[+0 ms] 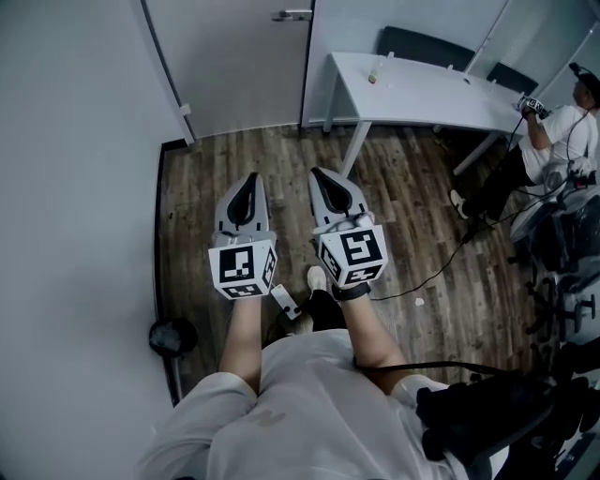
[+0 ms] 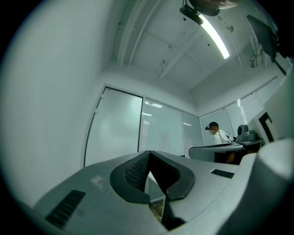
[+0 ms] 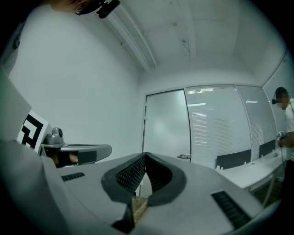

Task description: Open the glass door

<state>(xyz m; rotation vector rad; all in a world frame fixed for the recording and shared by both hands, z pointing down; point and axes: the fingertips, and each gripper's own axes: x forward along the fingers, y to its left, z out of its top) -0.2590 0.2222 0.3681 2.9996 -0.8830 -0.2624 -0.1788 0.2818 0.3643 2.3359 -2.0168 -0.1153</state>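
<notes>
The frosted glass door (image 1: 234, 66) stands closed at the far end of the wooden floor, with its metal lever handle (image 1: 292, 14) at the top edge of the head view. Both grippers are held out side by side, well short of the door. My left gripper (image 1: 251, 178) is shut with nothing in it, and so is my right gripper (image 1: 320, 172). In the right gripper view the door (image 3: 167, 126) and its handle (image 3: 184, 156) lie straight ahead past the shut jaws (image 3: 145, 156). In the left gripper view the door (image 2: 115, 133) stands ahead-left of the jaws (image 2: 148, 153).
A plain wall (image 1: 75, 187) runs along the left. A white table (image 1: 422, 94) with dark chairs behind it stands to the right of the door. A person (image 1: 562, 131) sits at the far right among cables. A black round object (image 1: 172, 336) lies by the wall.
</notes>
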